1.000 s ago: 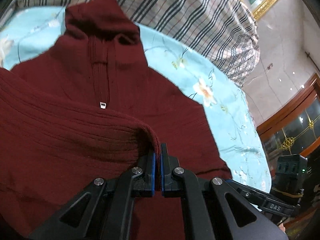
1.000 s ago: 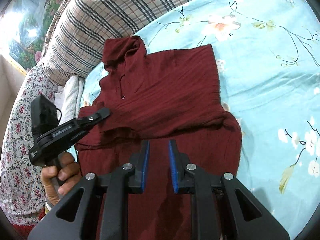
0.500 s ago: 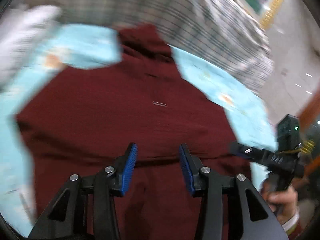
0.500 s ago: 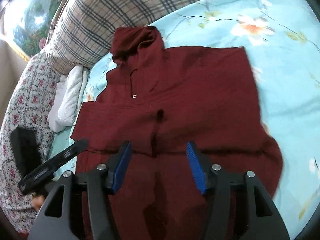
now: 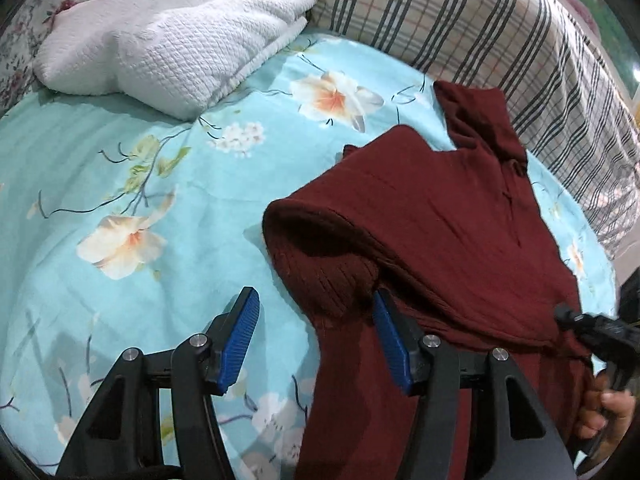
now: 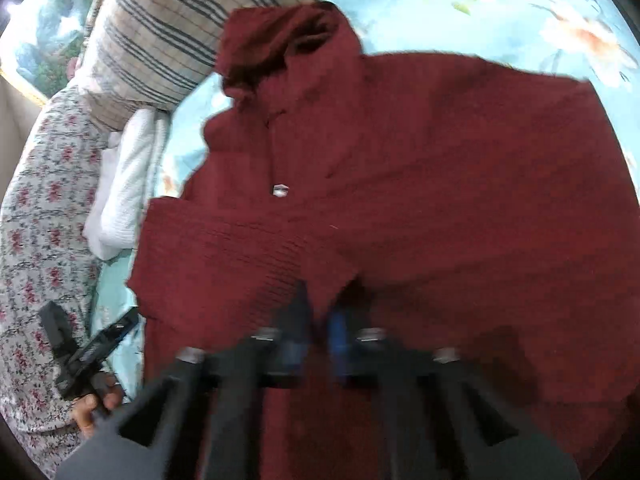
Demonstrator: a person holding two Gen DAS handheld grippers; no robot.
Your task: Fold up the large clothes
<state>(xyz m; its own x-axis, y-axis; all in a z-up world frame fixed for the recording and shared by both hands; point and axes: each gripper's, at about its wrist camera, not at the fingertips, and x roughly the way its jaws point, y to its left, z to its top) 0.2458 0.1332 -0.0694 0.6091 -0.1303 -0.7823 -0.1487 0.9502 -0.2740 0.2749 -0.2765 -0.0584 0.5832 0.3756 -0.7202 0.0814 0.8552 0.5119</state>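
I see the sweater as matt dark-red knit, ribbed at the cuff. Bedsheet is smooth printed cloth, faint sheen. White blanket is quilted, nubbly cloth; plaid pillow flat woven fabric. My left gripper has matt black plastic arms, ridged blue pads, bright metal screws. Right gripper too blurred to judge

Sweater was a deep maroon, ribbed at the folded sleeve, with a small silver zip pull. Bedsheet was turquoise, printed with white and peach blossoms on thin dark branches. I logged the long pillow as beige plaid with dark stripes, and the folded towel as white, waffle-textured. Left gripper was black with blue pads; the right gripper looked the same, though blurred.
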